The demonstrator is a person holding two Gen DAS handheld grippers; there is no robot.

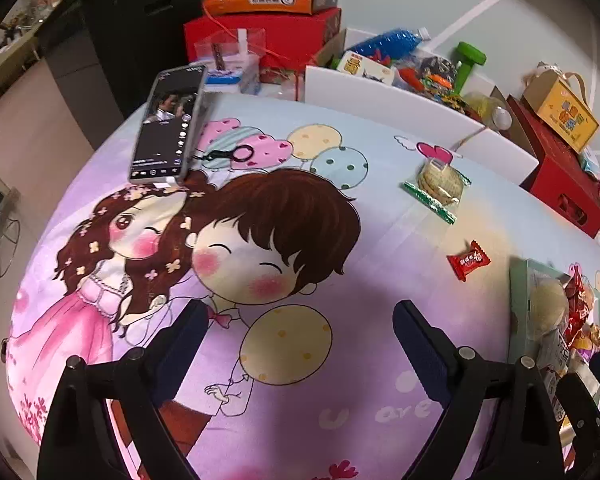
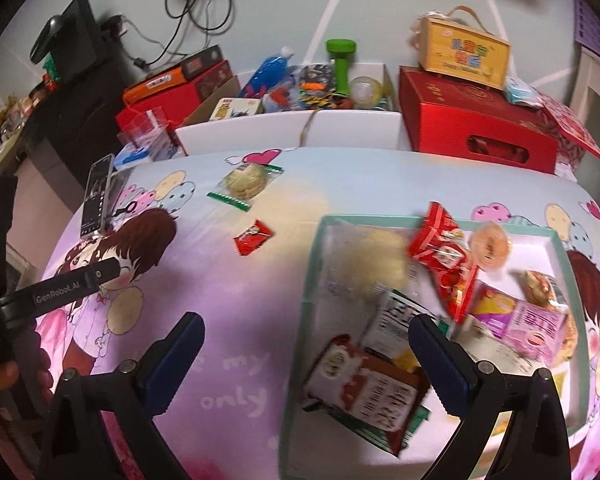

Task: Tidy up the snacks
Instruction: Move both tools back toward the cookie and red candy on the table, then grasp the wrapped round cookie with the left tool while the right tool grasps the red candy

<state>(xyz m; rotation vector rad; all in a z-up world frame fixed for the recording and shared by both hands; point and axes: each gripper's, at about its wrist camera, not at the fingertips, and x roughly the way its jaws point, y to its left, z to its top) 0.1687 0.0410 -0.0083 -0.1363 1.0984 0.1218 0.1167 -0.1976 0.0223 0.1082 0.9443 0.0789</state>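
from the left wrist view, closest to me is my left gripper (image 1: 300,344), jaws spread wide with nothing between them, hovering over the cartoon-printed cloth (image 1: 340,420). two snacks lie loose ahead and to the right: a small red candy (image 1: 469,260) nearer me, and a round cracker pack (image 1: 438,184) with green sealed ends farther off, the two well apart. the green-rimmed tray (image 1: 518,304) shows at the right edge, a pale round bun pack (image 1: 547,310) just inside its rim. a phone (image 1: 168,124) sits propped at the far left; i judge a wide sweep toward the snacks could knock it over. a white box (image 1: 380,88) beyond the table edge is stuffed with bottles and toys

from the right wrist view, my right gripper (image 2: 306,364) is also wide and empty, one finger over the cloth, the other over the tray (image 2: 312,280). inside it are the bun pack (image 2: 380,260), red packets (image 2: 440,248), an orange round snack (image 2: 491,245), a pink pack (image 2: 528,320), and a brown-and-white pack (image 2: 364,388) near me. the picture is blurred here, so finer detail escapes me. risks as i judge them: the thin candy wrapper (image 2: 253,237) could slip from the pads, and lowering this gripper could crush the piled packs or drag the tray sideways
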